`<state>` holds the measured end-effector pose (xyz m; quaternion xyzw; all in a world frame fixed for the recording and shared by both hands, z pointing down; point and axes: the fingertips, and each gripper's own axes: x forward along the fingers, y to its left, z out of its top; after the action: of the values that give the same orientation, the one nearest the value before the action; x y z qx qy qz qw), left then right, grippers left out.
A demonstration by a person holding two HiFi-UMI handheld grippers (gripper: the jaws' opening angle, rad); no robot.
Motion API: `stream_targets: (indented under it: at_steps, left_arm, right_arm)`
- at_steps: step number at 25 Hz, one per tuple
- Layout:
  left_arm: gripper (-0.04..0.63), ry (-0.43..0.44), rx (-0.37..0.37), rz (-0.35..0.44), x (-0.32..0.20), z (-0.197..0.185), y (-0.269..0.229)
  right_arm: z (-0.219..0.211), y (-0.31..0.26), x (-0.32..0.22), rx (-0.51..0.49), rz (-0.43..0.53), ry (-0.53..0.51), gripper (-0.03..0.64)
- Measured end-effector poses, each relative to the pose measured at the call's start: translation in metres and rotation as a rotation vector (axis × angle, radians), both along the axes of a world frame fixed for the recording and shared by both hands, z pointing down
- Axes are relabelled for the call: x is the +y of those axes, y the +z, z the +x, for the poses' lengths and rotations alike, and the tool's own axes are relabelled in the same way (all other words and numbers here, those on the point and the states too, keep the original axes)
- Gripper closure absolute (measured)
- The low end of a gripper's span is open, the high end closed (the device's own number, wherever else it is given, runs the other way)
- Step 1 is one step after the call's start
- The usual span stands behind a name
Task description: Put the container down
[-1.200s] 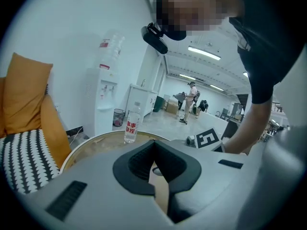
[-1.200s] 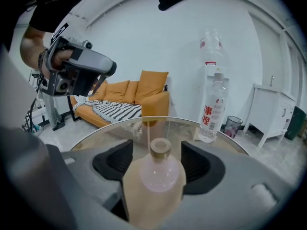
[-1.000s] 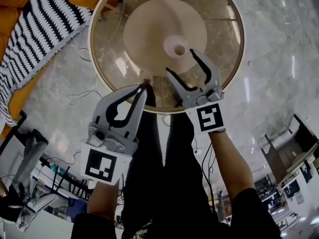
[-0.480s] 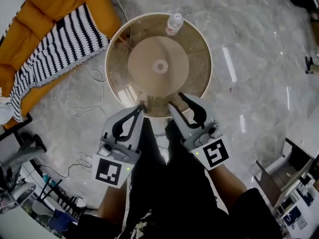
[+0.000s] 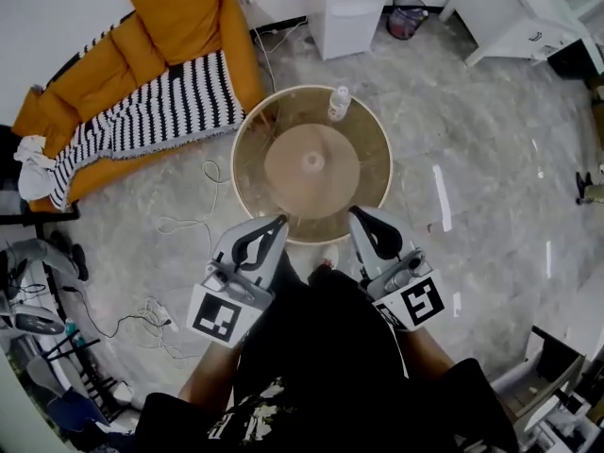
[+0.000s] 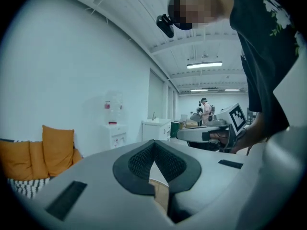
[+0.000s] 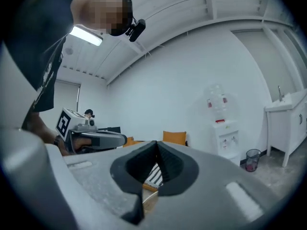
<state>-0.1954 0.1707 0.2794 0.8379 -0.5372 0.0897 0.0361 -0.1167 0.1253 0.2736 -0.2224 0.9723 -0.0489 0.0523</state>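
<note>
My right gripper [image 5: 356, 215] has just snapped shut, empty; left gripper [image 5: 280, 221] shut empty too, both lifted off the glass table [image 5: 247, 173]. Container [image 5: 338, 103], a bottle I think, stands placed.

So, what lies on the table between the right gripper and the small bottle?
Nothing lies there: in the head view, only the bare glass tabletop and its round beige centre separate the right gripper from the bottle.

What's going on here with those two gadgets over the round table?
A person stands by a round glass table, a gripper in each hand. The small container stands upright at its far edge, untouched. The left gripper is shut and empty; the right gripper has just closed its jaws on nothing.
</note>
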Motion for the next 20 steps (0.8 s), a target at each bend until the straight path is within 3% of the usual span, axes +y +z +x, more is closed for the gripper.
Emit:
stream_targets:
  at_steps: [4,9,13,20]
  left_arm:
    - [0.594,0.002,0.007,0.047,0.018,0.025,-0.028]
    - [0.594,-0.006,-0.010,0.105,0.032,0.046,-0.055]
    - [0.594,-0.039,-0.019,0.150,0.043,0.050,-0.067]
    - [0.594,-0.019,-0.016,0.133,0.046,0.054,-0.080]
  right_arm:
    - [0.017,-0.026,0.028,0.020,0.104,-0.022,0.621]
    - [0.040,-0.036,0.045,0.105,0.079,-0.060,0.621]
    - [0.051,-0.051,0.050,0.065,0.119,-0.064,0.621]
    - [0.055,-0.076,0.043,0.042,0.133,-0.059,0.623]
